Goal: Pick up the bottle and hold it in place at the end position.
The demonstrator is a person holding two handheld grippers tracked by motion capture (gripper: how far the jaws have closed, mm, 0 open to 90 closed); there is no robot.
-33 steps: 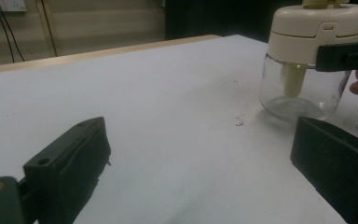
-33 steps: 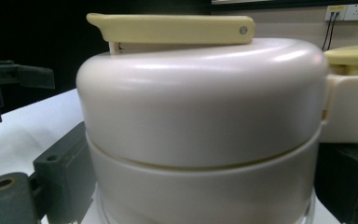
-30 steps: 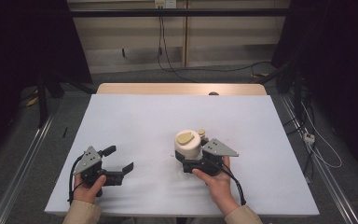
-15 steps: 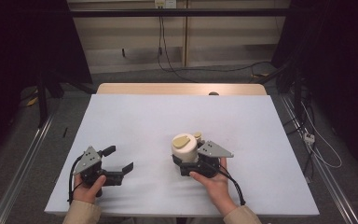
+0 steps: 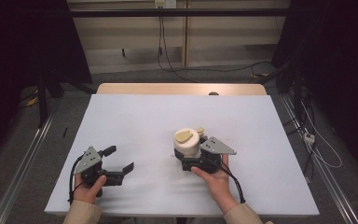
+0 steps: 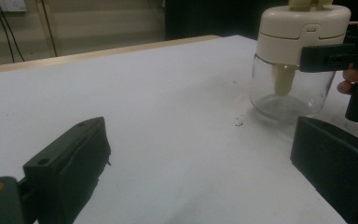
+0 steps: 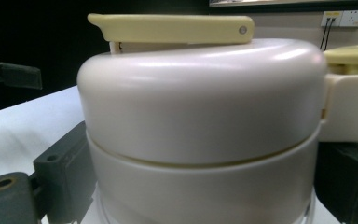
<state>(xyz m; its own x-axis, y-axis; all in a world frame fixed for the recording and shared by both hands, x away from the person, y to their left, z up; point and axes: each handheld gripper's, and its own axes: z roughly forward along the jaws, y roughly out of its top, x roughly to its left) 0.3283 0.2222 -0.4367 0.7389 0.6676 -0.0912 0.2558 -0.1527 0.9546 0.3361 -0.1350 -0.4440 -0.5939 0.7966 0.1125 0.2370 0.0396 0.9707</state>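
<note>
- Resting near the table's (image 5: 135,112) front-left corner, left gripper (image 5: 119,161) sits released, jaws wide, nothing between.
- Jar (image 5: 187,143), cream lid, glass body, stands upright centre-right.
- Right gripper (image 5: 190,164) clamps jar just under lid.

High view overlooks table (image 5: 135,121); others sit close, sharing it.

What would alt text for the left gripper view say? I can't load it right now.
A glass jar with a cream lid stands on the white table at upper right, gripped just under the lid by the right claw. The left claw is open in the foreground, its two black jaws wide apart and holding nothing.
</note>
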